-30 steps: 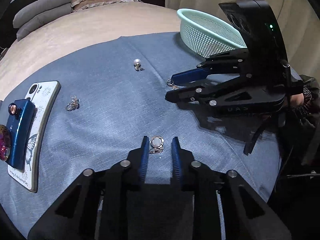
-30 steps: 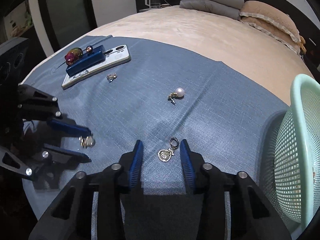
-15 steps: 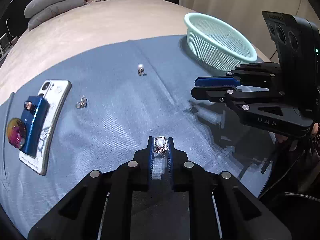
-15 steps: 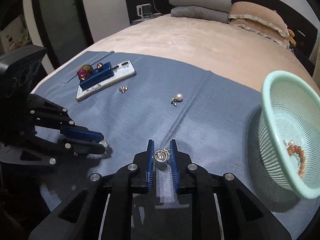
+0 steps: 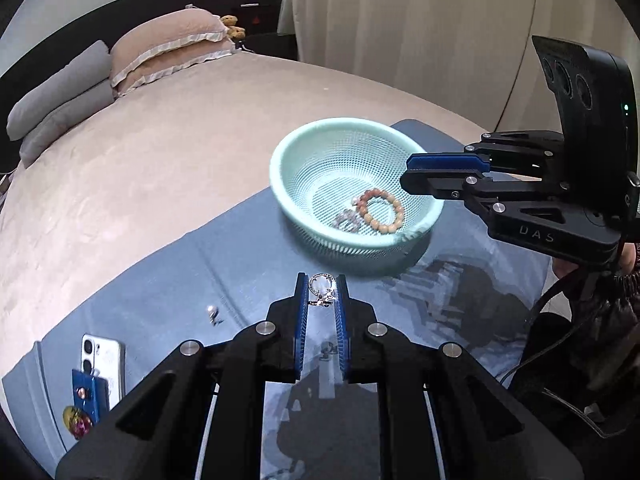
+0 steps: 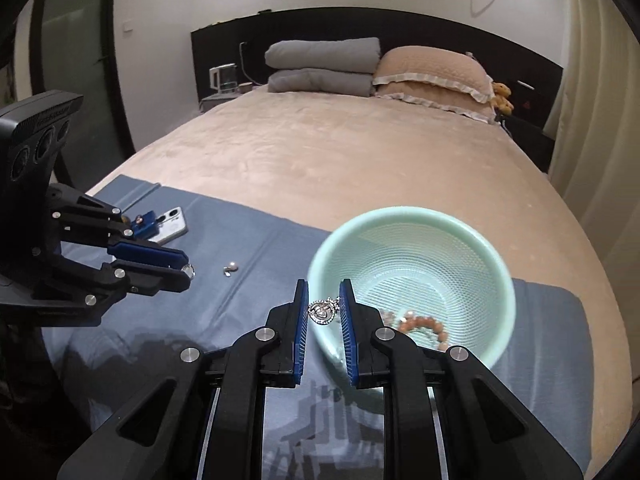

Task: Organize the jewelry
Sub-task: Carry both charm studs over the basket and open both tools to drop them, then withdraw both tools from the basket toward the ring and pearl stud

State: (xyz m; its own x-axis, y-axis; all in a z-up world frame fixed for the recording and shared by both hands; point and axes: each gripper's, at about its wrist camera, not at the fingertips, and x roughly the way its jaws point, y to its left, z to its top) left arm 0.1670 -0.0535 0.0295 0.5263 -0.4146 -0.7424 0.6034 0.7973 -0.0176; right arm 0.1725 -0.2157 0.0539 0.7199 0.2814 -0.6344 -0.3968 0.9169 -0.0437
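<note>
Even indoor light, gripper shadows on the blue cloth (image 5: 248, 248), basket (image 6: 412, 216) rim motion-blurred, fisheye edges bent.

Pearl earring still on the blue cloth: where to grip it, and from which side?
Judging from the frames: come straight down on the pearl earring and pinch across the round pearl, its bulkiest part. It lies flat on the cloth with open fabric all round; the metal hook beside it looks too thin for the pads. Finer detail is too small to tell.

We see a mint-green mesh basket (image 5: 416, 240) on a blue-grey cloth (image 5: 240, 256) over a beige bedspread (image 6: 360, 160). Peach-orange bead bracelet (image 5: 382, 210) inside. Silver pendant (image 6: 323, 312), silver ring (image 5: 321, 289), blue pads, black grippers. Grey pillows (image 6: 320, 64), white phone (image 5: 102, 356).
</note>
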